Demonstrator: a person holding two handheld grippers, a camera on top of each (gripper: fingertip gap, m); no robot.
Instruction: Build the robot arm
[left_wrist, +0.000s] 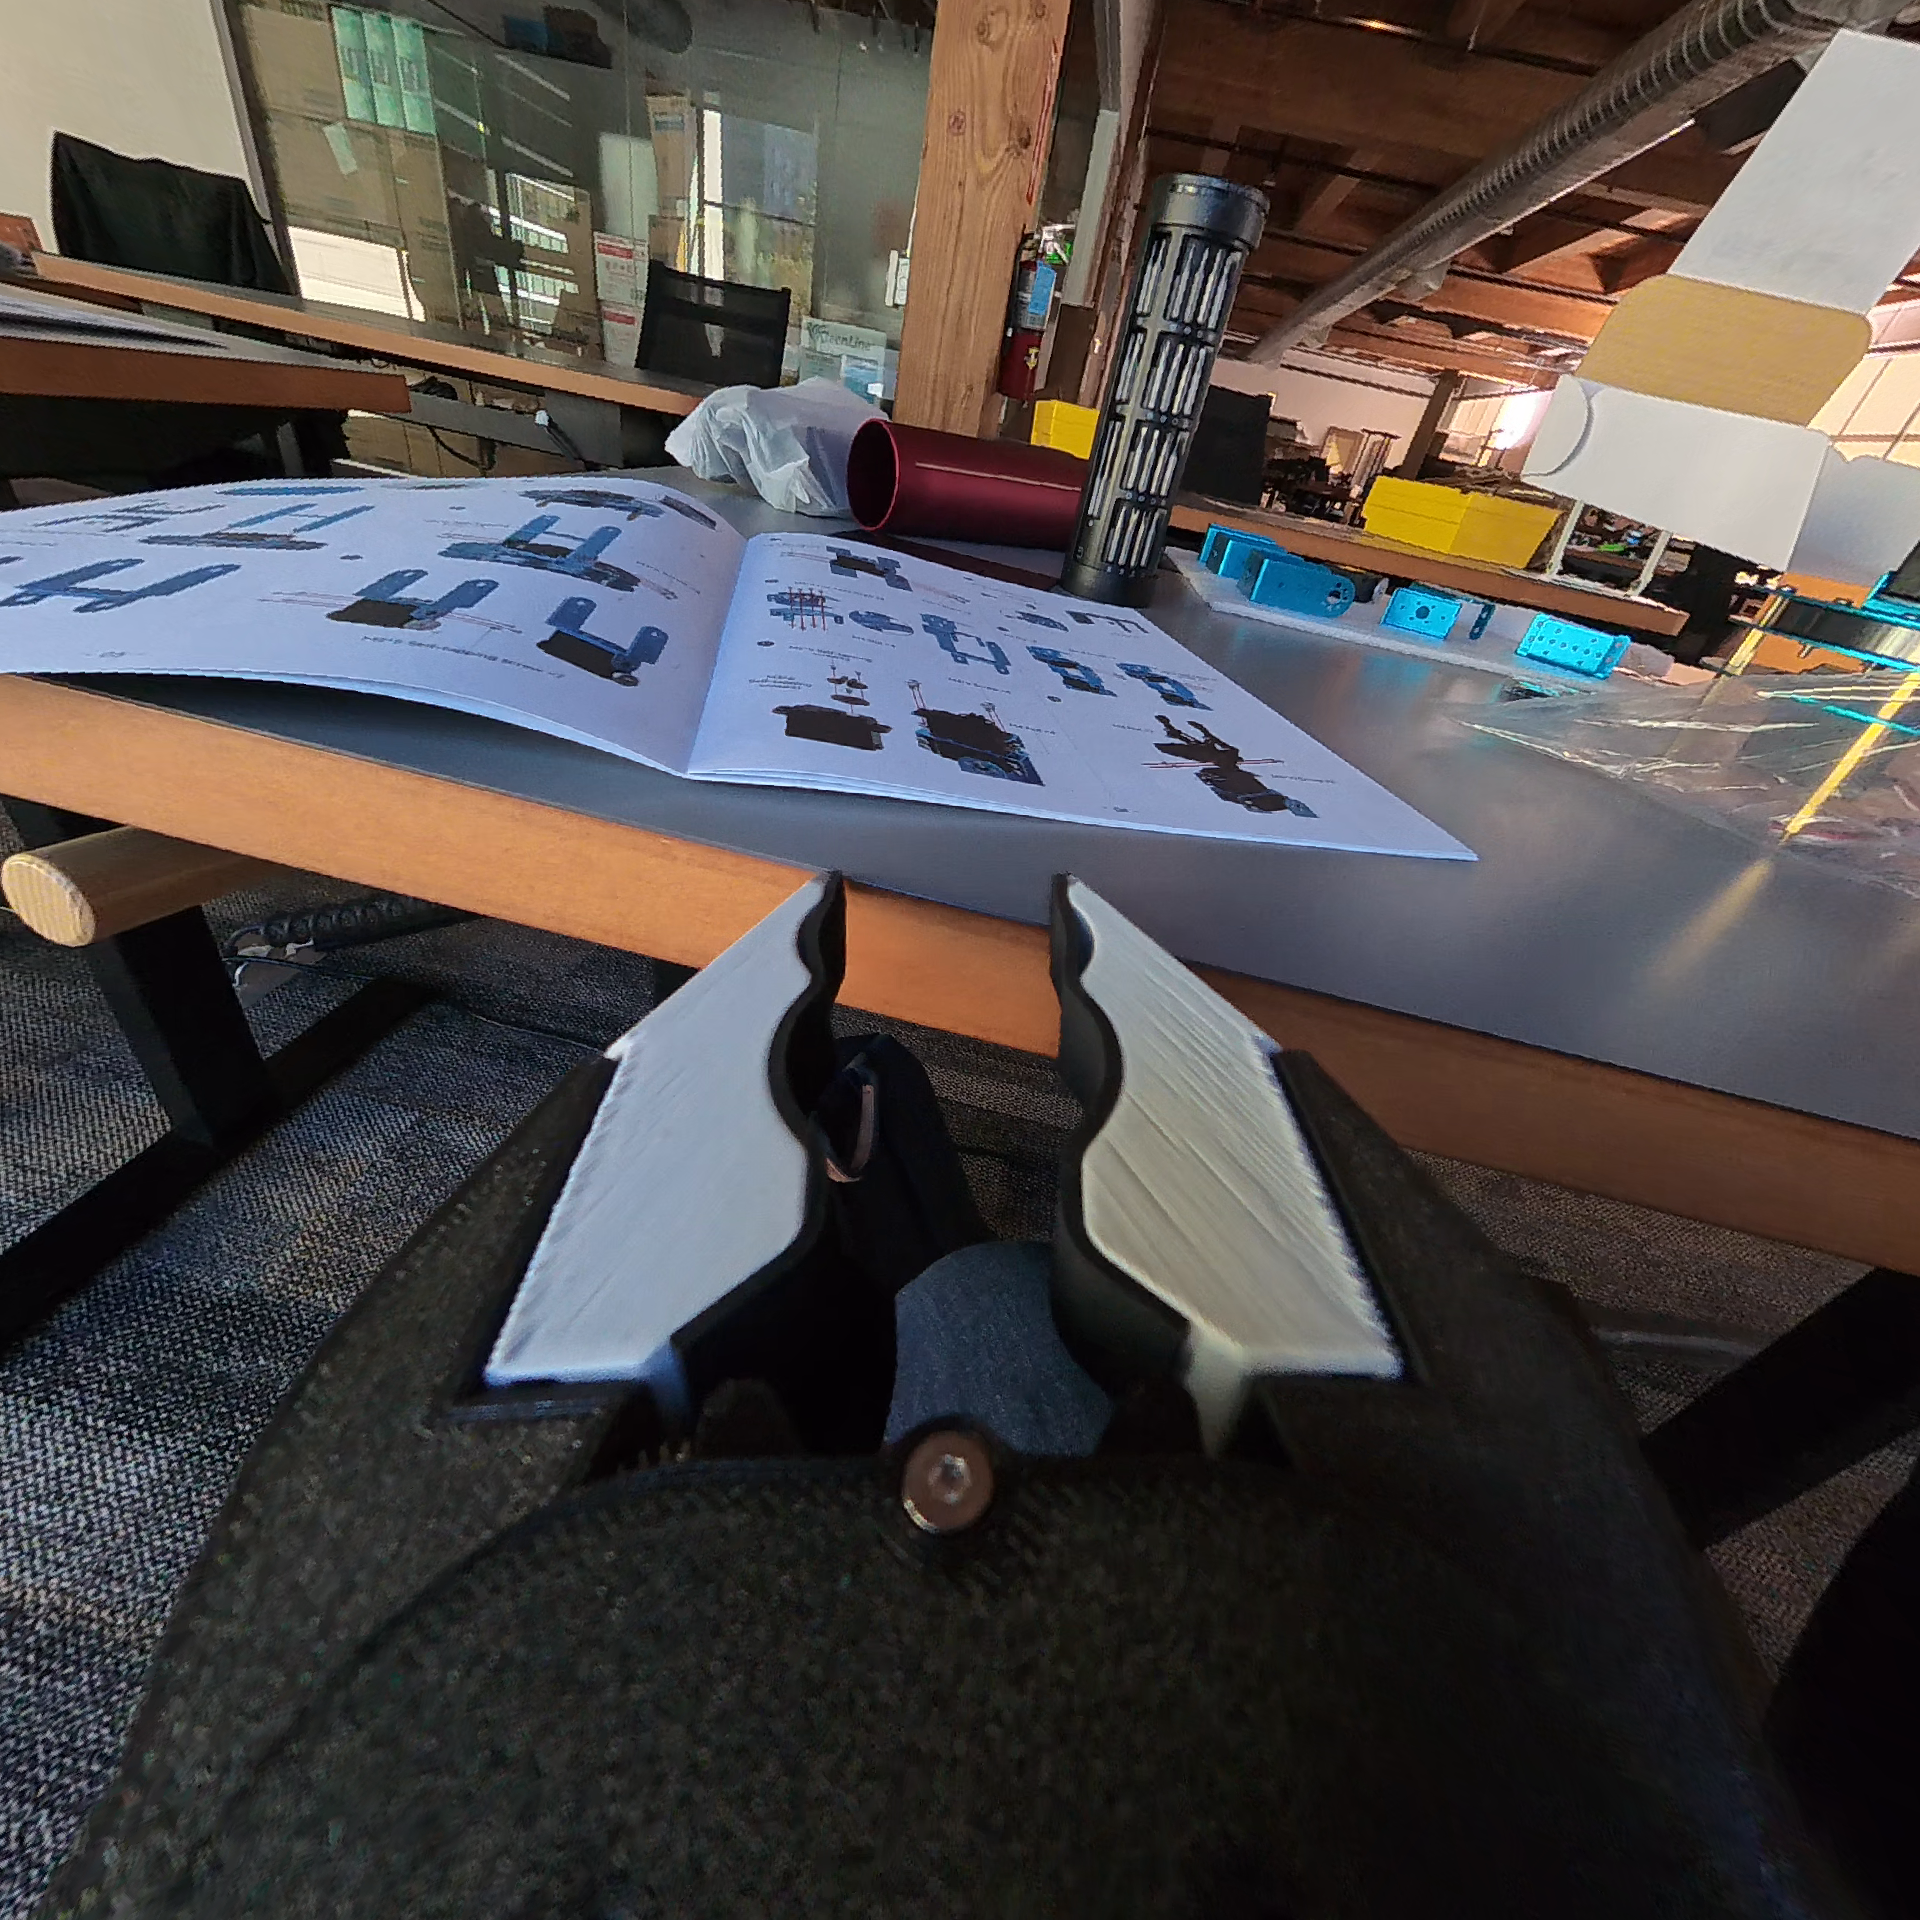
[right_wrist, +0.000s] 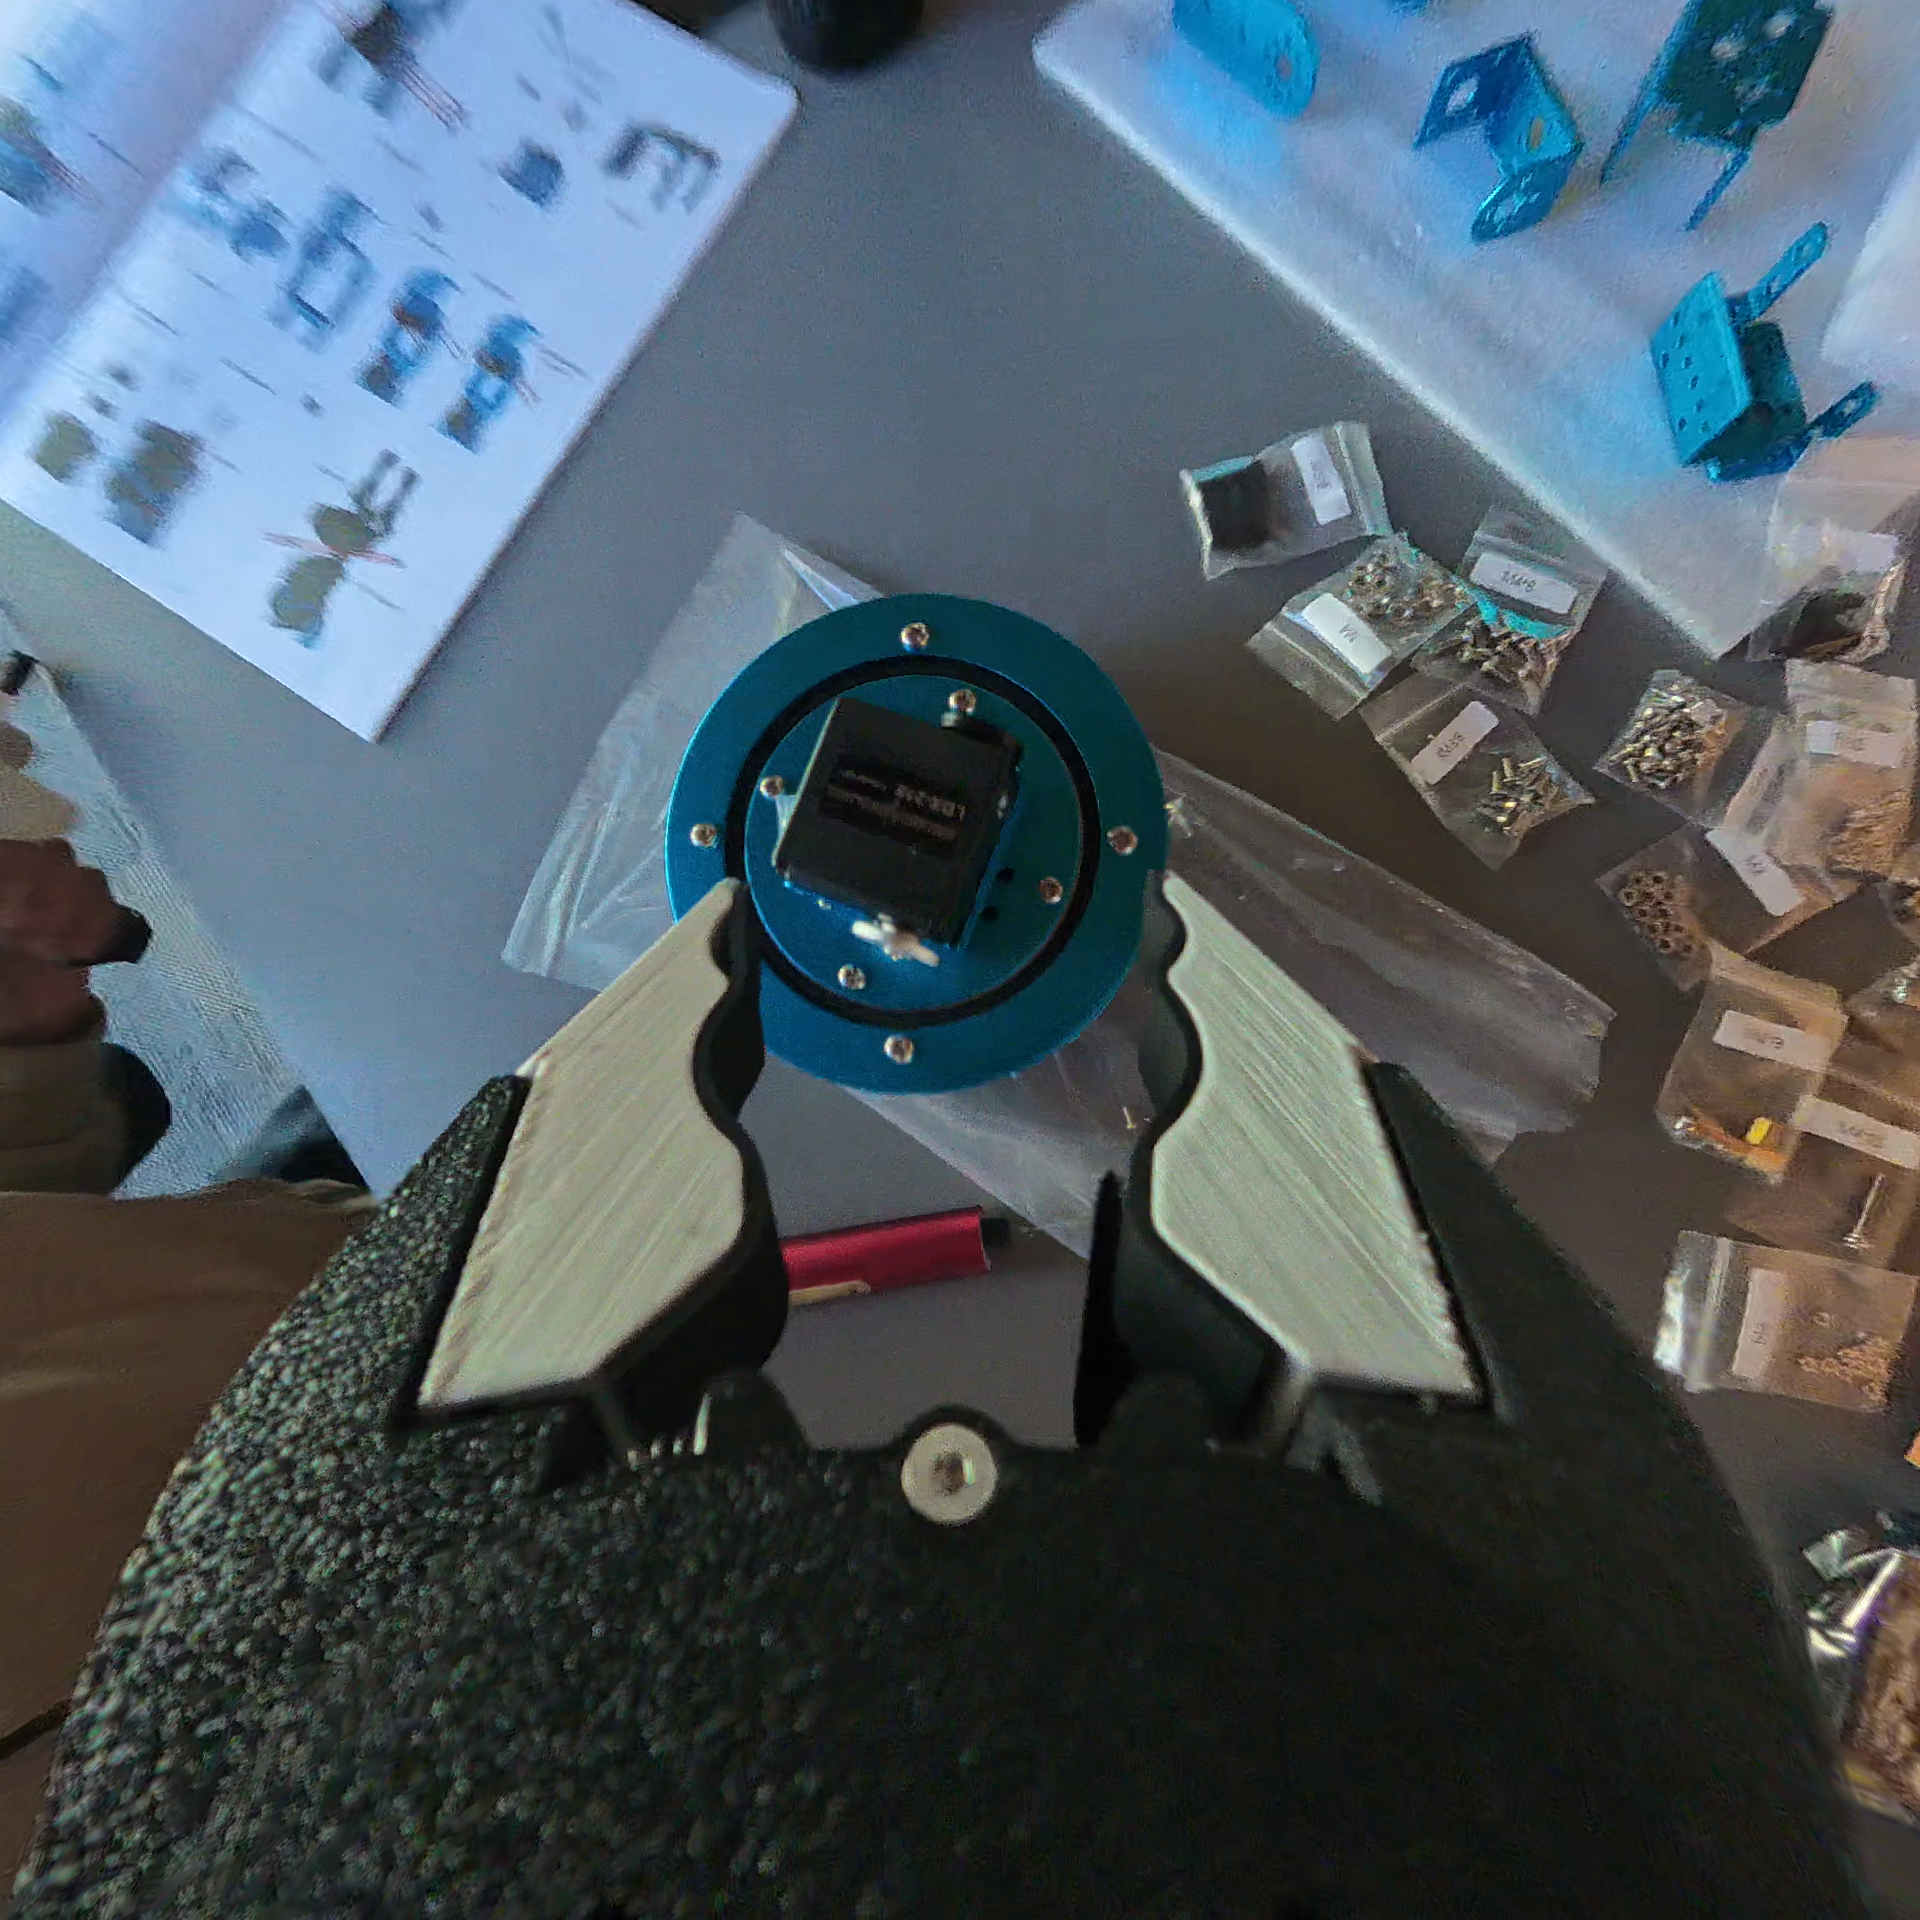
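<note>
My right gripper (right_wrist: 945, 891) is shut on a blue round metal base (right_wrist: 935, 1049), one finger on each side of its rim. A black servo block (right_wrist: 894, 821) is mounted in the base's middle. The base hangs over a clear plastic bag (right_wrist: 1351, 987) on the grey table (right_wrist: 935, 395). My left gripper (left_wrist: 945, 899) is open and empty. It sits low, just in front of the table's wooden front edge (left_wrist: 520, 842), below an open instruction booklet (left_wrist: 727, 644).
On the table are a red tube (left_wrist: 966, 483), a black slotted cylinder (left_wrist: 1164, 395), blue metal brackets (right_wrist: 1507, 135) on a white sheet (right_wrist: 1351, 229), several small bags of screws (right_wrist: 1455, 644) and a red tool handle (right_wrist: 883, 1247). The booklet (right_wrist: 312, 312) lies at the left. The tips of one gripper are about 40 cm away from the tips of the other. From either gripper's tips it is about 35 cm to the black slotted cylinder (left_wrist: 1164, 395).
</note>
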